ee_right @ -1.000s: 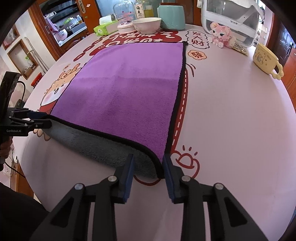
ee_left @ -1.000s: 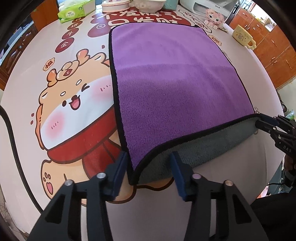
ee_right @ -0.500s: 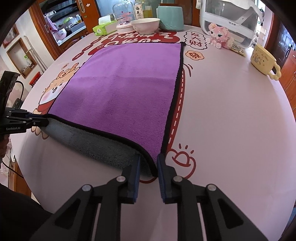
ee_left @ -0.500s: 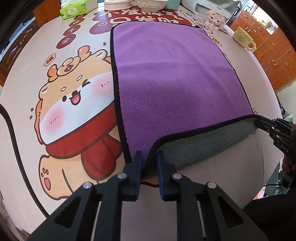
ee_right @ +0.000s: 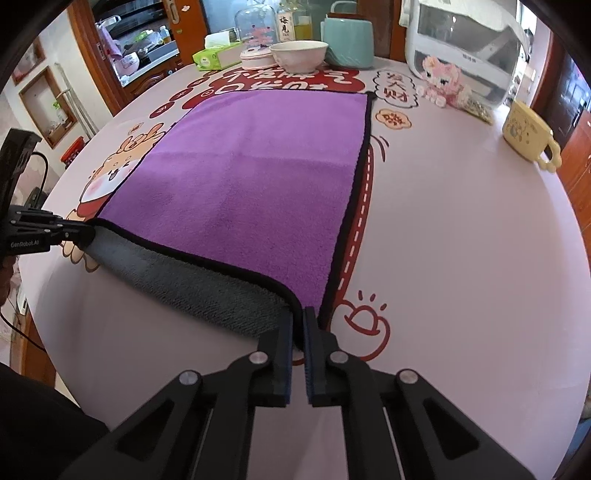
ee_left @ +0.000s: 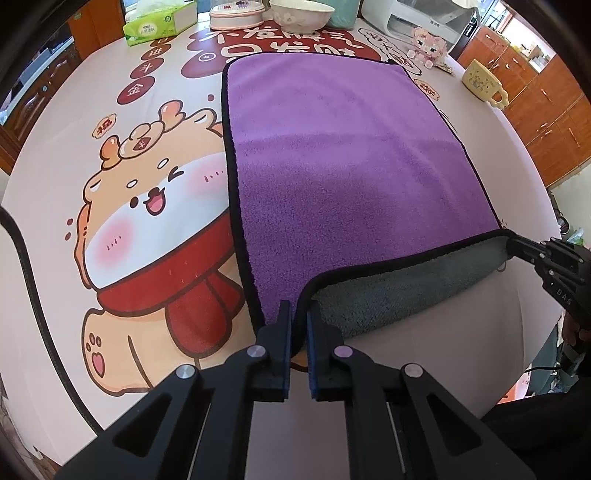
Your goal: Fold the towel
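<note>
We see the purple towel (ee_left: 343, 166) lying flat on the round counter (ee_right: 461, 240), its far edge toward the counter's far edge where the dishes stand, and its near edge toward the counter's near edge, a little lifted so the grey underside shows. The left gripper (ee_left: 300, 325) is closed narrow on the near left corner of the towel, and the right gripper (ee_right: 298, 325) is closed narrow on the near right corner. We judge the towel to be soft, light and limp, with a thick pile that is not slippery; the black bound hem at the corners looks the firmest place to hold. Between the two corners the edge sags, so both corners probably must travel together to keep it straight. About writing: the left gripper's body, seen from the right wrist view, reads "GenRobot.AI"; the right gripper's body shows "DAS". The counter cover has large Chinese characters in red, and a speech bubble reads "发大财". The bottle (ee_right: 286, 22) at the far edge has a label "梅见". The green tissue pack (ee_left: 159, 24) has print too small to read.
</note>
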Demonstrator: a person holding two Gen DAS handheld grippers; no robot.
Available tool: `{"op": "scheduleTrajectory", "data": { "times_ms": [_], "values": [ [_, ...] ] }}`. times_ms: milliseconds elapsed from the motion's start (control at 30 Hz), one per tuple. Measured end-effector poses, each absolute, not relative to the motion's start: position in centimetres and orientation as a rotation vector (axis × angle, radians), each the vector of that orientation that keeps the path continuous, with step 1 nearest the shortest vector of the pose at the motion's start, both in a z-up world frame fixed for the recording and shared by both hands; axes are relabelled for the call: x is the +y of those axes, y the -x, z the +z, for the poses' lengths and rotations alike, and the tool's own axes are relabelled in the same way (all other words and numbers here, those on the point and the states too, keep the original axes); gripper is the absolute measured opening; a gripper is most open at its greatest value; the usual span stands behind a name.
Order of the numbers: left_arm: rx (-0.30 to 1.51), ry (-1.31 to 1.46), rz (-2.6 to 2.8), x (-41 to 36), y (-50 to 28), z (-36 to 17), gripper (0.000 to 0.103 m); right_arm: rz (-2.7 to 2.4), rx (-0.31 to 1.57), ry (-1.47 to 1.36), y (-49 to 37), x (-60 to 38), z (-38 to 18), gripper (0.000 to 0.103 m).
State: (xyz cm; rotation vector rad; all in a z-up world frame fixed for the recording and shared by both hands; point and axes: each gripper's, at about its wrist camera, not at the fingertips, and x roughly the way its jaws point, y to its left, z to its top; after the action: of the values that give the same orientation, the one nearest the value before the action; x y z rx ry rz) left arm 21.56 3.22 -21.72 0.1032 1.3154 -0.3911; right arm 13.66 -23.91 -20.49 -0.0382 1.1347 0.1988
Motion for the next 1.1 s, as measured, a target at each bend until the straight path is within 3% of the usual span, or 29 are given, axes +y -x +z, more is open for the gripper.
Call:
{"op": "scheduleTrajectory", "data": {
  "times_ms": [633,1100],
  "values": [
    [1.225,-0.135,-0.343,2.8,-22.7,-16.4,0.005,0.144,1.054,0.039,-14.7,-23.6,-16.7,0.004],
    [1.092,-0.119,-0.293,2.2,-28.1,-11.2,0.005,0.088,0.924,0.093,-18.5,-23.4,-11.2,0.004]
  ]
}}
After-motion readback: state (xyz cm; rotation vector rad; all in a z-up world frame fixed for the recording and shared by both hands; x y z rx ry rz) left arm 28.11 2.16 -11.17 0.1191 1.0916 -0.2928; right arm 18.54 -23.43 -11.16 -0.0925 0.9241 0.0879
